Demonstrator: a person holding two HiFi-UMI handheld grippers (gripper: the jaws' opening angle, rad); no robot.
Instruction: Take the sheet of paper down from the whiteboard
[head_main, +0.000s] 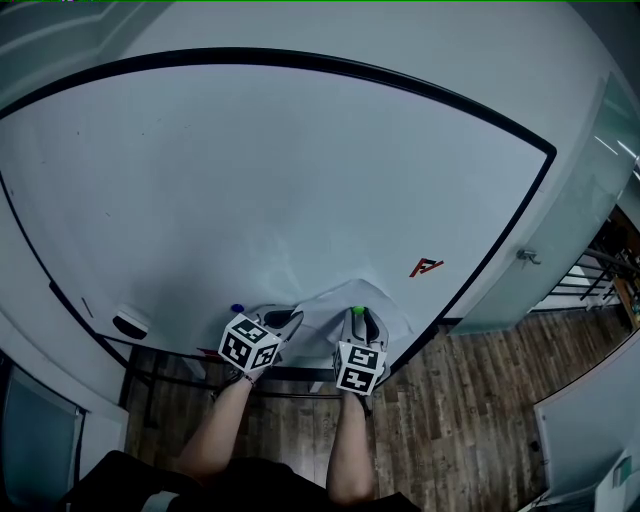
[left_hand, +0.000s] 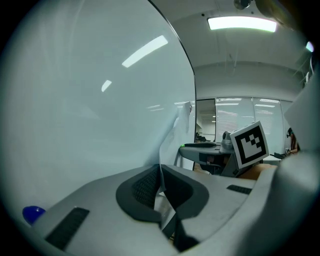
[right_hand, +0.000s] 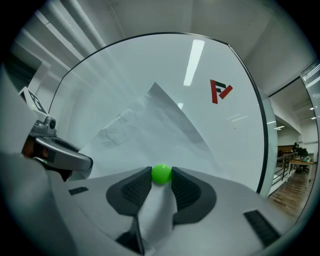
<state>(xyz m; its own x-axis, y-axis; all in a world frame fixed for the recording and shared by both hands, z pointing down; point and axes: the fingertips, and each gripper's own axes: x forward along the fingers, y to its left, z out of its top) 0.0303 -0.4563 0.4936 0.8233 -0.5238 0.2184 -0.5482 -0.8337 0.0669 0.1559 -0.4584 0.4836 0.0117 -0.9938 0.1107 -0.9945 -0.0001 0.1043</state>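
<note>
Whiteboard (head_main: 300, 180), black-framed and mounted on a pale wall, fills most of the head view; wooden floor (head_main: 470, 400) shows below and to the right of it. The sheet of paper (head_main: 325, 312), white and creased, lies low on the board near its bottom edge, rising to a point in the right gripper view and spanning the gap between the two tools. Left gripper (head_main: 288, 320): jaws together, pinching the left edge of the sheet, which curves off the board surface and runs between the dark ribbed pads (left_hand: 145, 187). Right gripper (head_main: 358, 318): jaws held apart by a small ball and clamped on it, the green magnet (right_hand: 161, 173), which sits at the jaw tips against the sheet; paper also hangs down between the jaws below the ball. An eraser (head_main: 131, 322) rests at the board's lower left, well apart from the sheet. A red logo (head_main: 426, 267) is printed on the board to the right of the sheet. A blue magnet (head_main: 237, 308) sits on the board just left of the left gripper.
</note>
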